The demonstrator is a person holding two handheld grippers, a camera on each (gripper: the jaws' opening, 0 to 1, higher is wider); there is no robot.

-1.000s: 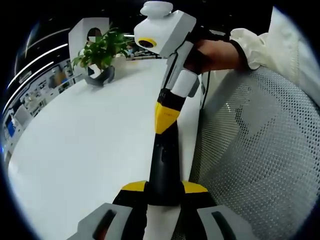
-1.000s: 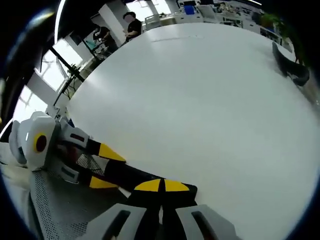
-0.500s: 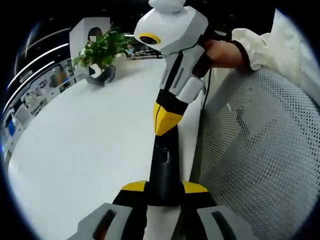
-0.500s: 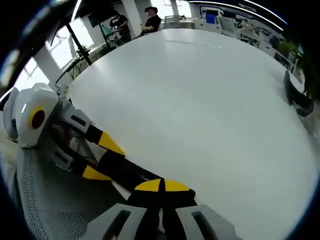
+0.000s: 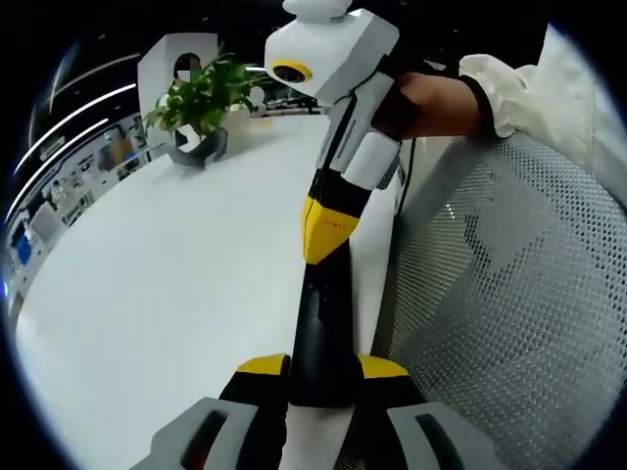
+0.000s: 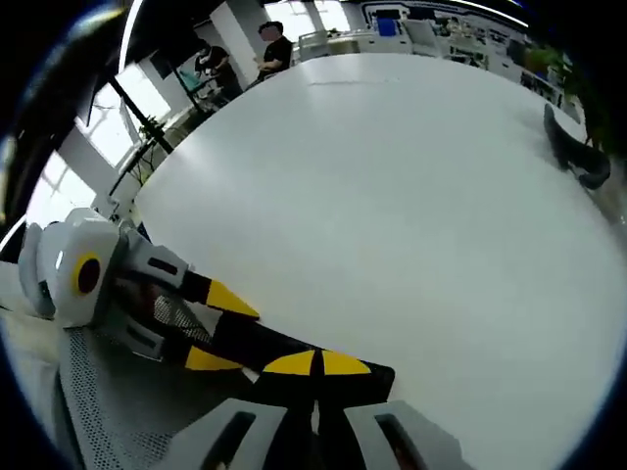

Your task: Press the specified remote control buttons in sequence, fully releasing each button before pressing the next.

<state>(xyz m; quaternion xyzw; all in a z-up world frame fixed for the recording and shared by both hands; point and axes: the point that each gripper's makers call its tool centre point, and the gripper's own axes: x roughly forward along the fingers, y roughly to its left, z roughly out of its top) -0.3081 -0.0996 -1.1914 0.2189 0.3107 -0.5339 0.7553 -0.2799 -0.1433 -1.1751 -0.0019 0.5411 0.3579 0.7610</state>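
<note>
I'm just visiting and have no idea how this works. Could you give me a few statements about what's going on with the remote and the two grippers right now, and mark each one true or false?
1. The left gripper holds a black remote between its jaws. True.
2. The right gripper is wide open above the remote. False: its yellow tips are together, with their point at the remote's far end.
3. A potted plant stands at the far end of the white table. True.
4. The remote lies flat in the middle of the table. False: it is gripped near the table's edge, beside a mesh chair.
5. People stand beyond the table's far side in the right gripper view. True.
</note>
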